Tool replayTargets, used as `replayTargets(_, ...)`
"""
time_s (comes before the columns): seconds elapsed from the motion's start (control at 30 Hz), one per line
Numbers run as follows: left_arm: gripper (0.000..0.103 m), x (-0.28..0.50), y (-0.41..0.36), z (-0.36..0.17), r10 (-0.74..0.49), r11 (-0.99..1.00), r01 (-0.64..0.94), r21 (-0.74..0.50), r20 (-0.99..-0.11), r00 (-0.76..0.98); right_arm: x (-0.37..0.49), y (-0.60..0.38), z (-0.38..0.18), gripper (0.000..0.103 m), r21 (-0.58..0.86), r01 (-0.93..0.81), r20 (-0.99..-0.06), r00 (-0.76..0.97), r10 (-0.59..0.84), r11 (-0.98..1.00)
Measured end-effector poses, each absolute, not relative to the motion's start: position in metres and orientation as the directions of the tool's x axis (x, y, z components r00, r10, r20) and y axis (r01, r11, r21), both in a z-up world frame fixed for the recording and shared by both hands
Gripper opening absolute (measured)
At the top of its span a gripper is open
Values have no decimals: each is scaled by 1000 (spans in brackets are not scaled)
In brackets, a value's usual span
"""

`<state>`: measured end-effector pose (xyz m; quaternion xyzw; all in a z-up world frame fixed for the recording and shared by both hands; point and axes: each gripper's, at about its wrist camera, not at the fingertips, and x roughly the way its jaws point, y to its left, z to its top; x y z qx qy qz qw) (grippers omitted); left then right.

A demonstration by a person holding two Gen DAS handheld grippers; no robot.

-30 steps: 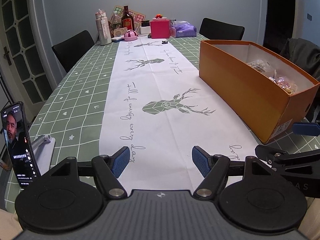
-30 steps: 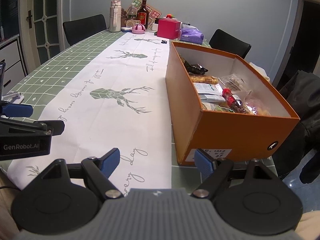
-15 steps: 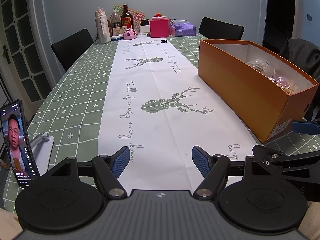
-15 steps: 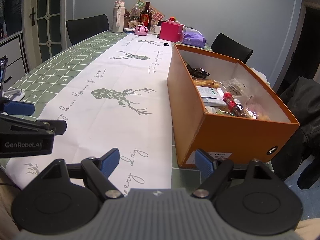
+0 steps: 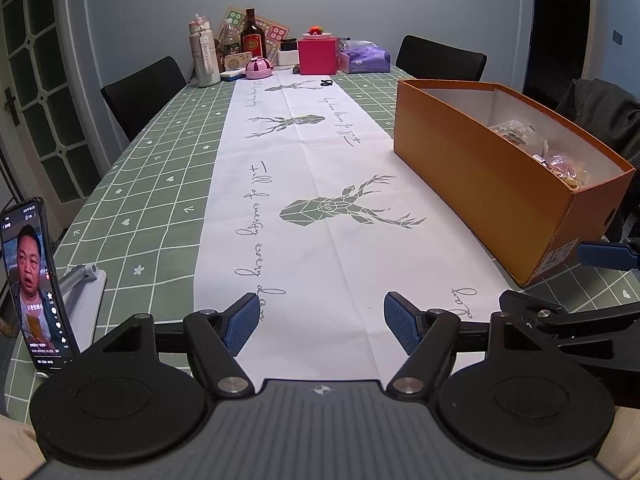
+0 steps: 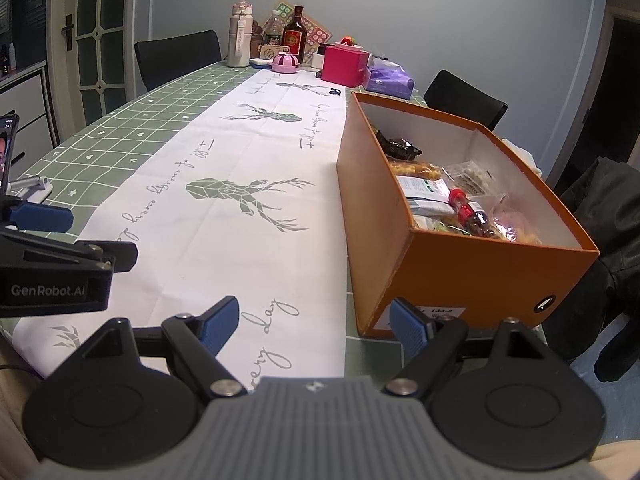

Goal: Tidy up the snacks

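An open orange cardboard box [image 6: 372, 184] stands on the table's right side, also seen in the left wrist view [image 5: 480, 172]. Inside lie several snack packets [image 6: 432, 190], a small red-capped bottle [image 6: 466, 210] and a dark wrapped snack [image 6: 400, 148]. My left gripper [image 5: 322, 322] hovers open over the white runner near the front edge, nothing between its blue pads. My right gripper [image 6: 316, 322] is open and empty just in front of the box's near left corner. Each gripper shows at the edge of the other's view.
A phone on a stand [image 5: 30, 280] plays video at the near left. At the far end stand bottles [image 5: 252, 42], a pink box [image 5: 318, 56], a purple tissue pack [image 5: 366, 60]. Black chairs [image 5: 144, 94] flank the table; a dark jacket [image 6: 600, 208] hangs right.
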<state>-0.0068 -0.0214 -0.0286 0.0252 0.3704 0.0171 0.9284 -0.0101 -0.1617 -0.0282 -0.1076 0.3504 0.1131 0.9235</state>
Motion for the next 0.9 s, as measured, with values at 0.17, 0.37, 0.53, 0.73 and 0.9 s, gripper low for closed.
replayTargets(0.17, 84, -7, -21, -28, 54, 998, -19, 58, -690, 722, -11, -161, -27, 85, -122, -289, -666, 733, 138, 950)
replayTargets(0.37, 84, -8, -22, -29, 53, 998, -16, 60, -688, 724, -11, -161, -27, 85, -121, -291, -666, 733, 140, 949)
replayTargets(0.53, 84, -8, -22, -28, 50, 998, -16, 57, -686, 726, -11, -161, -27, 85, -120, -292, -666, 732, 141, 949)
replayTargets(0.73, 84, -10, -23, -27, 45, 998, -7, 59, -680, 732, -12, -160, -28, 85, -120, -299, -667, 731, 147, 947)
replayTargets(0.9, 84, -12, -22, -27, 44, 998, -8, 57, -674, 738, -12, -160, -29, 85, -119, -301, -667, 730, 148, 946)
